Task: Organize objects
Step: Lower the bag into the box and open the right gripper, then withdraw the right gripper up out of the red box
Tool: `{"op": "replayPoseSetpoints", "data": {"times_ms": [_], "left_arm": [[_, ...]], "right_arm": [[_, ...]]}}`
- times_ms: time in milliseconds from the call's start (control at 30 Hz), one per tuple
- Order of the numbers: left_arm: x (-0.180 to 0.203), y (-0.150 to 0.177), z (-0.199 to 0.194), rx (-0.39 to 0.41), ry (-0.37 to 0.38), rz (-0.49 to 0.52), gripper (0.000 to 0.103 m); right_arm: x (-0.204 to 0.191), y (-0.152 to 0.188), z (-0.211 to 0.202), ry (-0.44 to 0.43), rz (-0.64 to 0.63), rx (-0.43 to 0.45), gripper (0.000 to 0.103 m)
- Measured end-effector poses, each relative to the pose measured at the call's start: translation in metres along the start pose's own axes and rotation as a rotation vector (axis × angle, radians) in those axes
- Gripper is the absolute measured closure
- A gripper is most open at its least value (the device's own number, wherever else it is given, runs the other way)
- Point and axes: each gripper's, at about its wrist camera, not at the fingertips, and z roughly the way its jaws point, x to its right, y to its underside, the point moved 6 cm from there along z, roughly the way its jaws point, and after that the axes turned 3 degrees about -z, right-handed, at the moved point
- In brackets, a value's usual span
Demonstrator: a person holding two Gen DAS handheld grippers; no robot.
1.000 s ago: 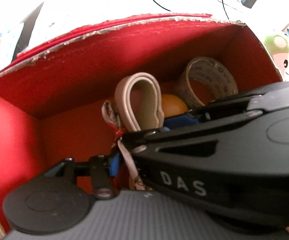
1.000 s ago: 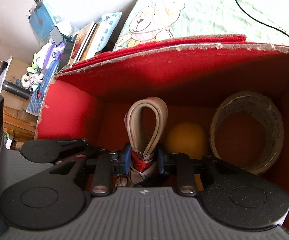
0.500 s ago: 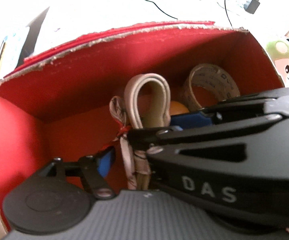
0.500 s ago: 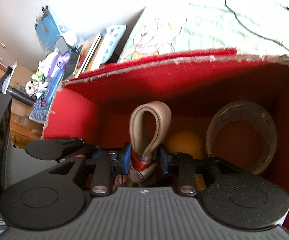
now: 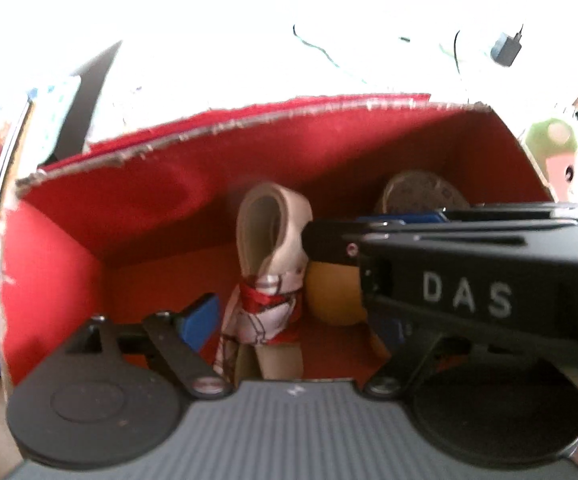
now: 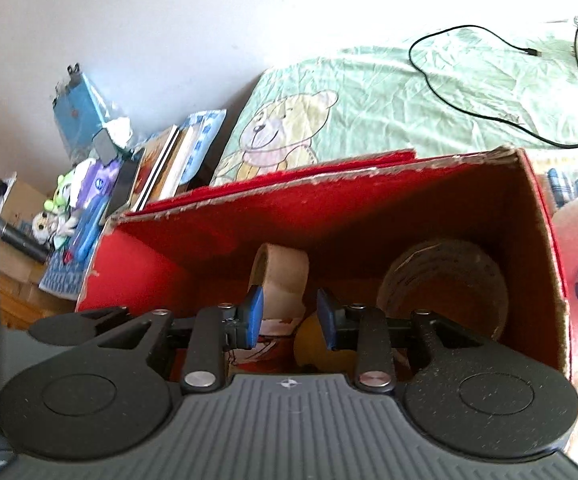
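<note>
Released since a second ago, the beige looped strap (image 6: 279,276) with its red-patterned scarf wrap now stands free at frame centre inside the red box (image 6: 137,264), beside the orange ball (image 6: 315,344) and tape roll (image 6: 445,280). Right gripper (image 6: 289,320) has parted its jaws and holds nothing; left gripper (image 5: 297,316) sits wide open, empty. Withdraw straight back, probably, so neither pad snags the scarf.

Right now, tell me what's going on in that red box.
A person is tidying things into the red box with two handheld grippers. The right gripper has its jaws open on either side of a looped beige strap with a red-patterned scarf, not clamping it. The left gripper is open beside the strap. An orange ball and a tape roll already sit inside.
</note>
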Motion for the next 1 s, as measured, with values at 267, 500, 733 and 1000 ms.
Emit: {"op": "replayPoseSetpoints", "data": {"times_ms": [267, 500, 733, 1000], "left_arm": [[-0.010, 0.000, -0.003, 0.026, -0.012, -0.056, 0.022], [-0.031, 0.002, -0.044, 0.127, -0.040, -0.051, 0.025], [-0.035, 0.017, -0.078, 0.202, -0.101, 0.002, 0.024], [-0.045, 0.039, -0.098, 0.232, -0.115, 0.031, 0.022]], "right_arm": [[0.006, 0.001, -0.007, 0.014, 0.030, 0.037, 0.069], [0.012, 0.001, -0.005, -0.019, 0.078, 0.002, 0.070], [-0.021, 0.009, 0.015, -0.113, 0.037, -0.164, 0.070], [-0.062, 0.009, 0.055, -0.190, 0.043, -0.307, 0.070]]}}
